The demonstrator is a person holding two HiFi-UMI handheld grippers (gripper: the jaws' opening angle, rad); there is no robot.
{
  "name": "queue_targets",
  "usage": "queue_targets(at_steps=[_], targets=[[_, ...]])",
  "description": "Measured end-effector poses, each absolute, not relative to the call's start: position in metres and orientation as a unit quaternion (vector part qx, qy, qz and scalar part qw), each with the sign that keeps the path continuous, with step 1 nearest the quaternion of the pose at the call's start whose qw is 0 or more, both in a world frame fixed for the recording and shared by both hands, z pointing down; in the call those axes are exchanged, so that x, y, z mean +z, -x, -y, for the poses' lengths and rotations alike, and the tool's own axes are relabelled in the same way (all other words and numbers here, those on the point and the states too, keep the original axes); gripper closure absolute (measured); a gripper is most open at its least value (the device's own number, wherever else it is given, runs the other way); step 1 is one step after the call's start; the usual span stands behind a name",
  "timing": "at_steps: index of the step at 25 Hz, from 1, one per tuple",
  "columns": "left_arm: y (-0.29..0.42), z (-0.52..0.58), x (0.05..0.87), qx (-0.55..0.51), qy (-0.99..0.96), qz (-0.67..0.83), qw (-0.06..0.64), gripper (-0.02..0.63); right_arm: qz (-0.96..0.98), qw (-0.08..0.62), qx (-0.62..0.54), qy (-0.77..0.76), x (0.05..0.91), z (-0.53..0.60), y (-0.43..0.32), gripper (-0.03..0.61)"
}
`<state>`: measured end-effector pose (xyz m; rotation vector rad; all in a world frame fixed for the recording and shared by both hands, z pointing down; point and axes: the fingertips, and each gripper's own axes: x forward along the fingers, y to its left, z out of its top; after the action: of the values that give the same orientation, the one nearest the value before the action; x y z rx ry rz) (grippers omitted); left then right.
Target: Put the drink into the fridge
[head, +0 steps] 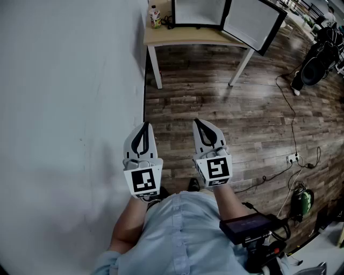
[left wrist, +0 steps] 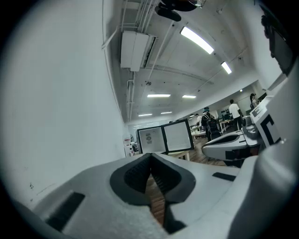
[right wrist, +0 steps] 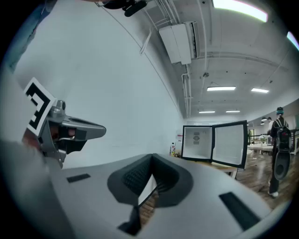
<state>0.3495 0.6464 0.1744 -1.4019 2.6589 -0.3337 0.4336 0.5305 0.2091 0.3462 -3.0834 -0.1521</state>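
**Both grippers closed and empty; drink waits on far worktop beside open fridge**

Left gripper (left wrist: 150, 158): fingers closed tip to tip with nothing between them. Only a sliver of floor (left wrist: 157, 201) shows through the slit below. Right gripper (right wrist: 152, 159) is the same, fingers together and empty. Both are held level, side by side and slightly apart, in front of the person's light shirt (head: 183, 231). A white wall (head: 64, 107) runs along the left.

The drink (head: 155, 16) is a small bottle standing upright at the worktop's (head: 183, 36) left edge by the wall, just left of the fridge (head: 196, 12). It is well apart from both grippers. The fridge sits on the worktop with its door (head: 253, 22) swung open to the right.

Head view only: worktop legs, cables and a power strip (head: 293, 158).

Gripper views only: ceiling lights (left wrist: 196, 39), a wall-mounted air unit (right wrist: 180, 42), and a person in the background (right wrist: 279, 154).

Each gripper view catches the other gripper at its edge. The bottle label is too small to read.
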Motion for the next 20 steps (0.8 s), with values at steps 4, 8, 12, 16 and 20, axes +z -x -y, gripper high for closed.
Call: queue_targets(at_steps=[4, 8, 12, 16, 20], targets=[[-0.359, -0.643, 0.179, -0.113, 0.462, -0.878, 0.060, 0.604, 0.993, 0.013, -0.050, -0.110, 0.213, -0.529, -0.442, 0.574], [-0.369, -0.637, 0.184, -0.117, 0.461, -0.878, 0.057, 0.604, 0.993, 0.007, -0.062, -0.102, 0.212, -0.528, -0.449, 0.574], [-0.385, -0.622, 0.182, -0.110, 0.452, -0.884, 0.035, 0.604, 0.994, 0.015, -0.058, -0.089, 0.210, -0.518, -0.461, 0.574], [-0.395, -0.606, 0.186, -0.115, 0.447, -0.886, 0.037, 0.604, 0.996, 0.008, -0.051, -0.071, 0.212, -0.502, -0.468, 0.572], [-0.400, -0.595, 0.193, -0.123, 0.437, -0.890, 0.046, 0.604, 0.998, 0.008, -0.052, -0.044, 0.216, -0.489, -0.467, 0.346]])
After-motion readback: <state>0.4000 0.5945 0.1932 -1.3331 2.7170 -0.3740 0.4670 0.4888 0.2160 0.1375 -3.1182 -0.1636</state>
